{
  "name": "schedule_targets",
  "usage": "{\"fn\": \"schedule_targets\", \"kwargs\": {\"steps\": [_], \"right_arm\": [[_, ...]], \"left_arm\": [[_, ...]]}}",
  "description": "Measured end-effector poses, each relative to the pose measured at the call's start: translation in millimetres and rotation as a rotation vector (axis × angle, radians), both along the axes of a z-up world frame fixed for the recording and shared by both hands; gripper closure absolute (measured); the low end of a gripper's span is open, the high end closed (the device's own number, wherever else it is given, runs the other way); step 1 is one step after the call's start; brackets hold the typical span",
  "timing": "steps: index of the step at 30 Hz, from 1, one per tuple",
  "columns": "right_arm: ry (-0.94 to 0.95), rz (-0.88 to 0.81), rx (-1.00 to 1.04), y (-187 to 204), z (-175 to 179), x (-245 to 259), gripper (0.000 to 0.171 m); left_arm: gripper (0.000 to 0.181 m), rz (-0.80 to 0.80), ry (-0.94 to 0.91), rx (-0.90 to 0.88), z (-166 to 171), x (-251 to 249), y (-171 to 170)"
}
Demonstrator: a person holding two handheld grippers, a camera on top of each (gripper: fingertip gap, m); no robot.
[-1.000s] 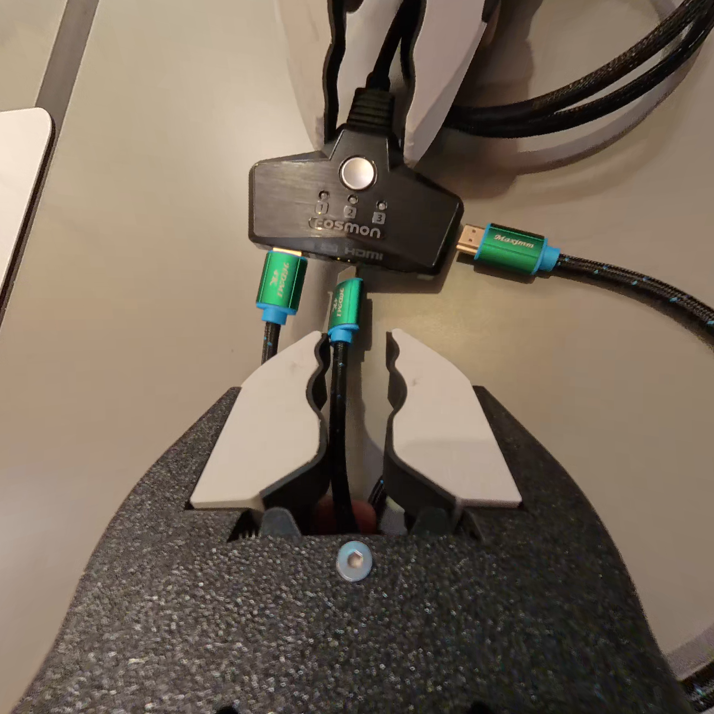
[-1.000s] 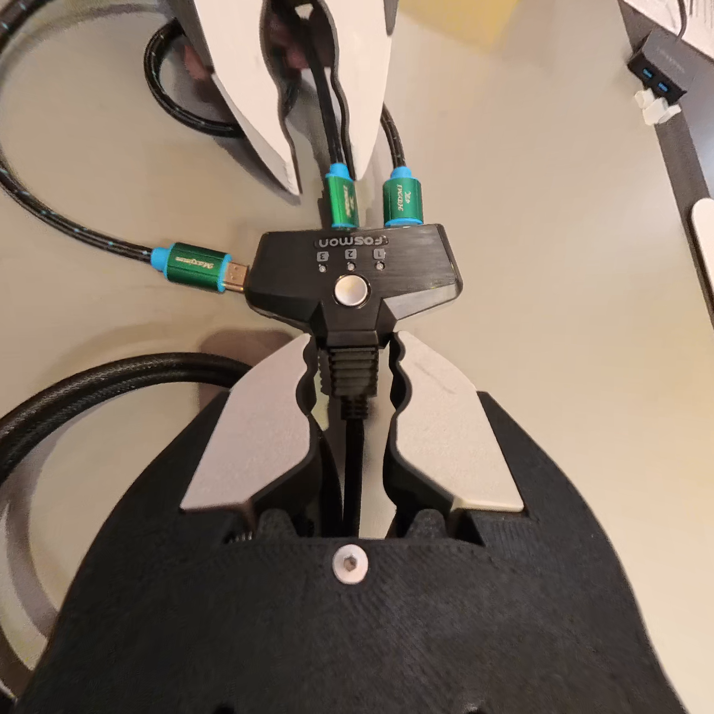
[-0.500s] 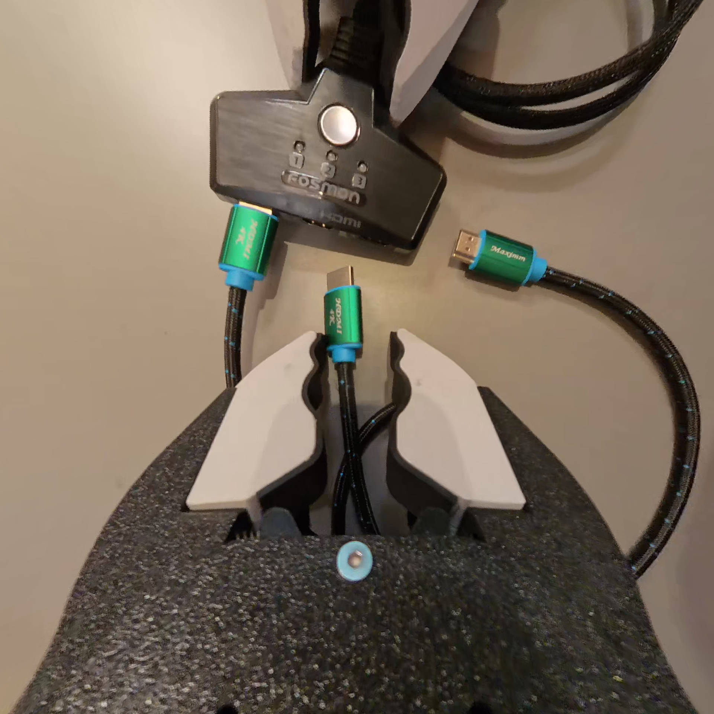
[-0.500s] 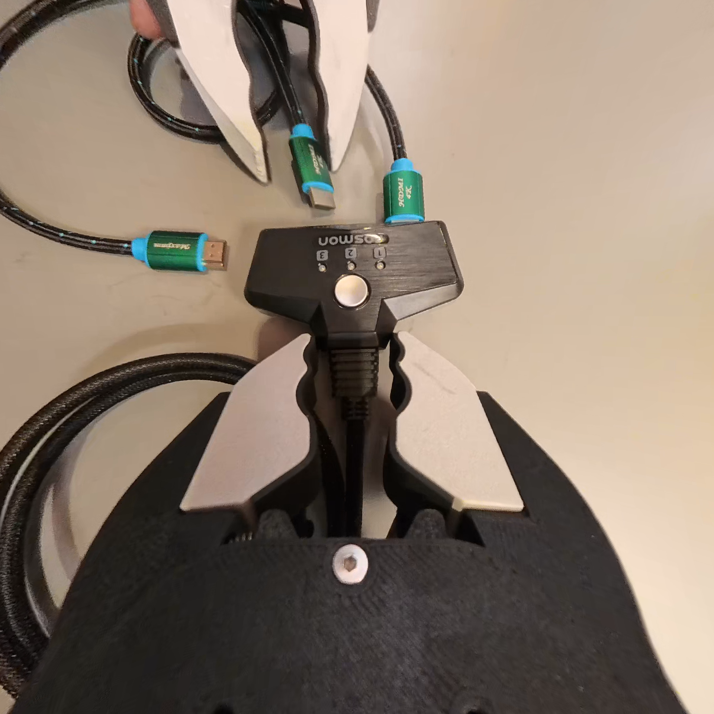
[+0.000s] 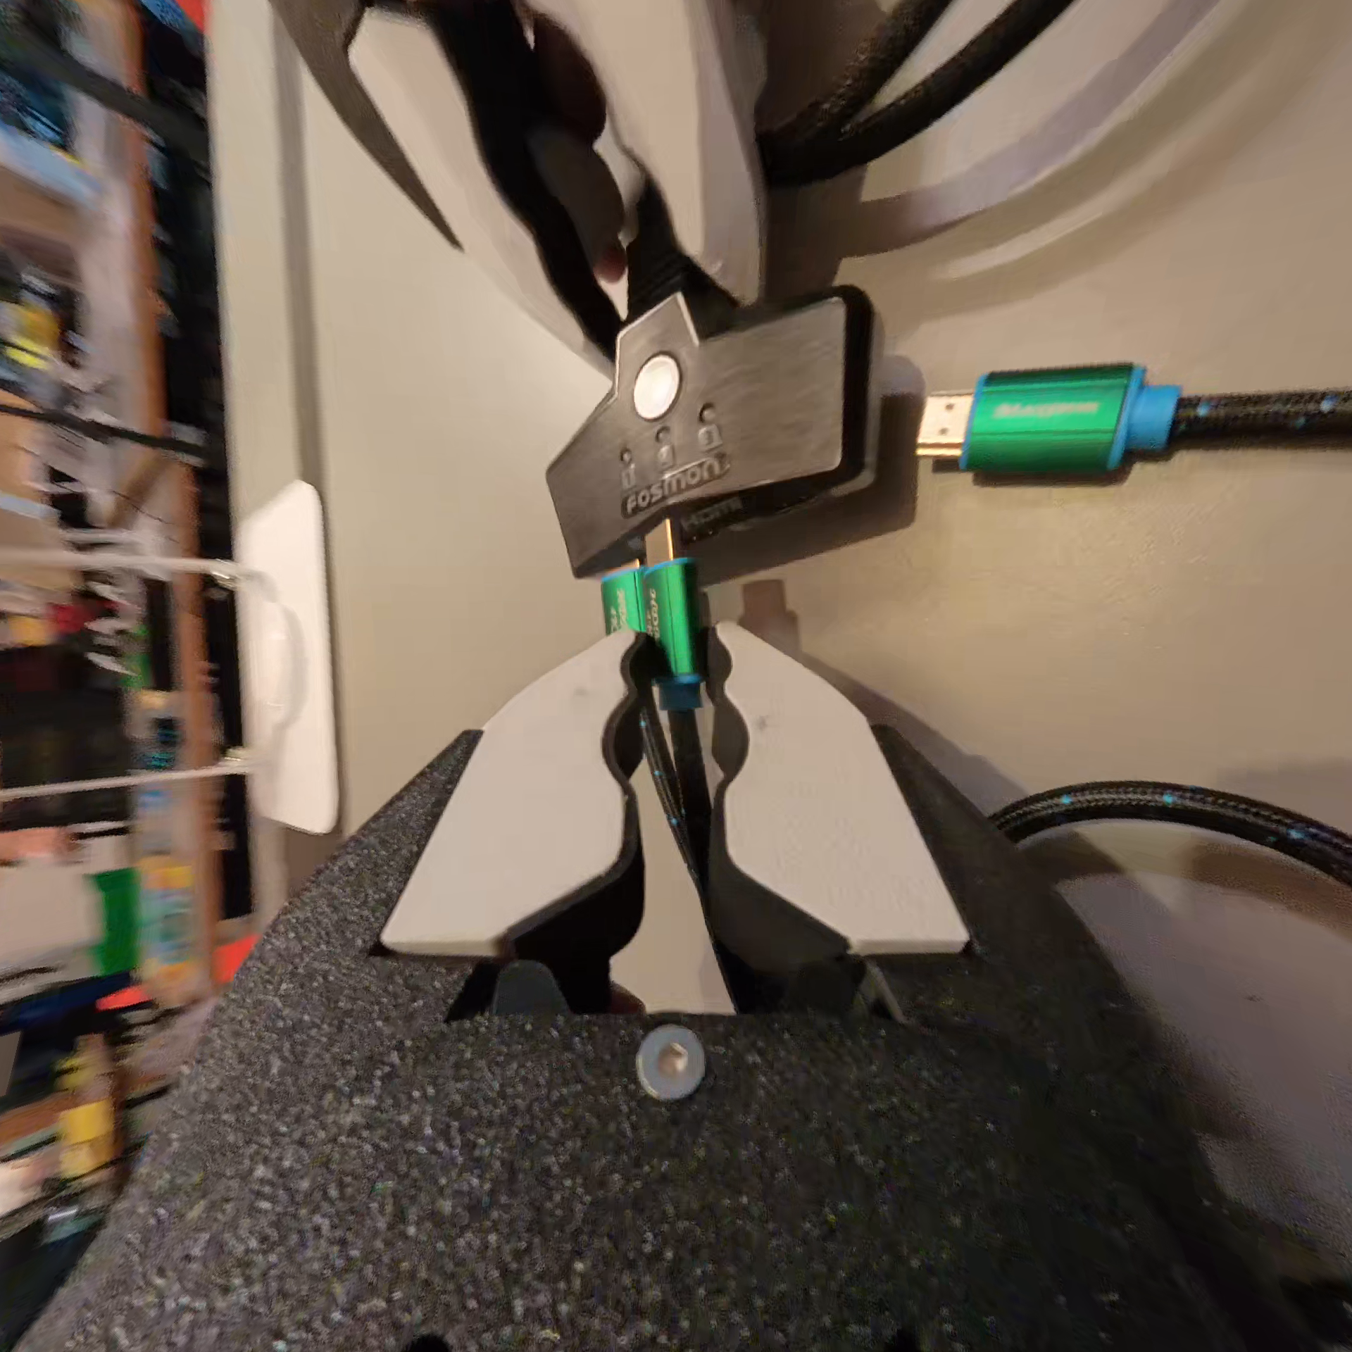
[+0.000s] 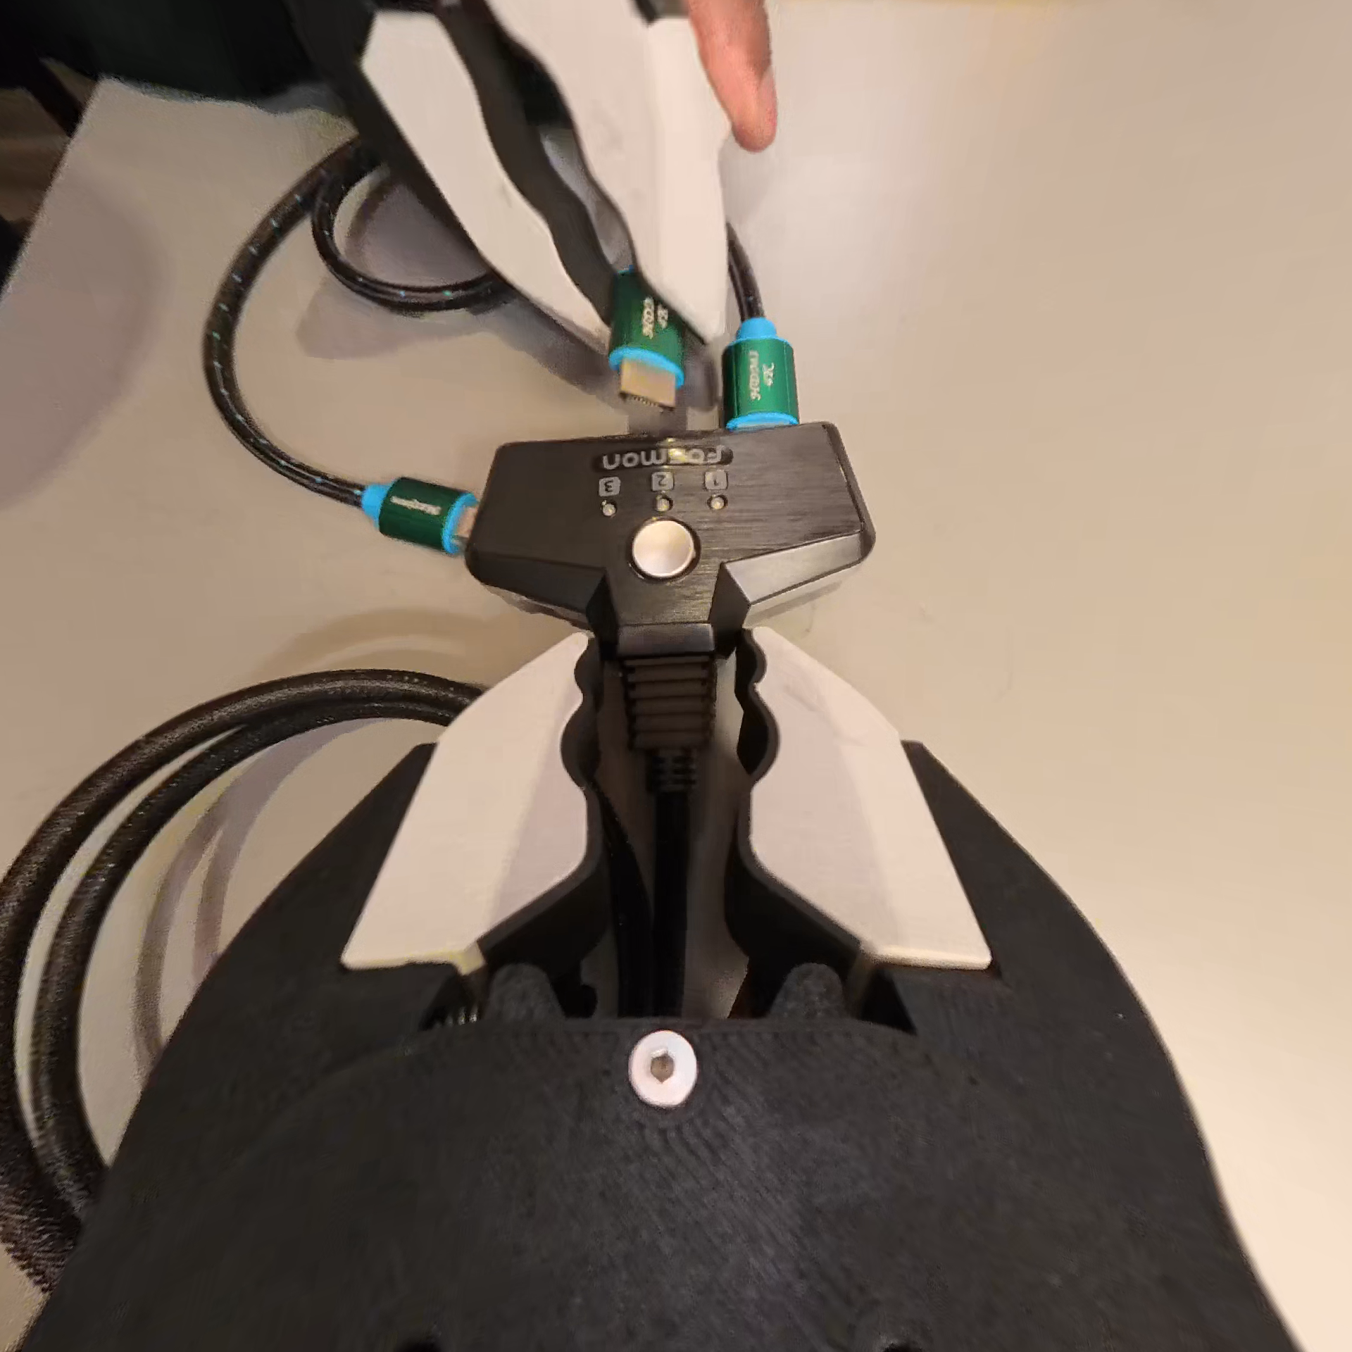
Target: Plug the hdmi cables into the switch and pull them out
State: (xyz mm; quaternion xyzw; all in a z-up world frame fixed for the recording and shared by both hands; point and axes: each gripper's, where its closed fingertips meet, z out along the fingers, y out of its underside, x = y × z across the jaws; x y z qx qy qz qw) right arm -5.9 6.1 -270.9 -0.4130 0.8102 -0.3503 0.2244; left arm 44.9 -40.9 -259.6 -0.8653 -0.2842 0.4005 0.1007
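The black HDMI switch (image 6: pixel 768 527) lies on the beige table, also in the left wrist view (image 5: pixel 761 410). My right gripper (image 6: pixel 666 644) is shut on the ribbed collar of the switch's own cable (image 6: pixel 666 702). My left gripper (image 5: pixel 677 636) is shut on a green HDMI plug (image 5: pixel 677 622). In the right wrist view that plug (image 6: pixel 644 329) hangs tilted just above the switch's front edge, with its metal tip free. A second green plug (image 6: pixel 761 373) sits in port 1. A third green plug (image 5: pixel 1061 421) lies on the table at the switch's side, not inserted.
A thick black braided cable (image 6: pixel 146 768) loops on the table beside my right gripper. A flat white device (image 5: pixel 285 658) lies at the table's left edge, with blurred shelves beyond it. A person's fingertip (image 6: pixel 739 88) shows behind the left gripper.
The left gripper pulled the middle plug out of the switch and backed off. It has since swung and tilted, bringing the plug close to the switch's front again. The right gripper kept its hold.
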Motion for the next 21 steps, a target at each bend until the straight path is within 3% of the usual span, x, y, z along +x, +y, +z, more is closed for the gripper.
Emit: {"fn": "schedule_targets", "kwargs": {"steps": [1, 21], "right_arm": [[-0.020, 0.001, 0.002, -0.2, 2.2, 0.1, 0.136], [-0.200, -0.011, 0.030, 0.7, 21.6, -3.3, 0.136]], "left_arm": [[0.167, -0.009, 0.014, -0.057, 0.4, -0.5, 0.2], [0.169, -0.016, 0.252, -0.611, 25.1, -9.6, -6.5]]}}
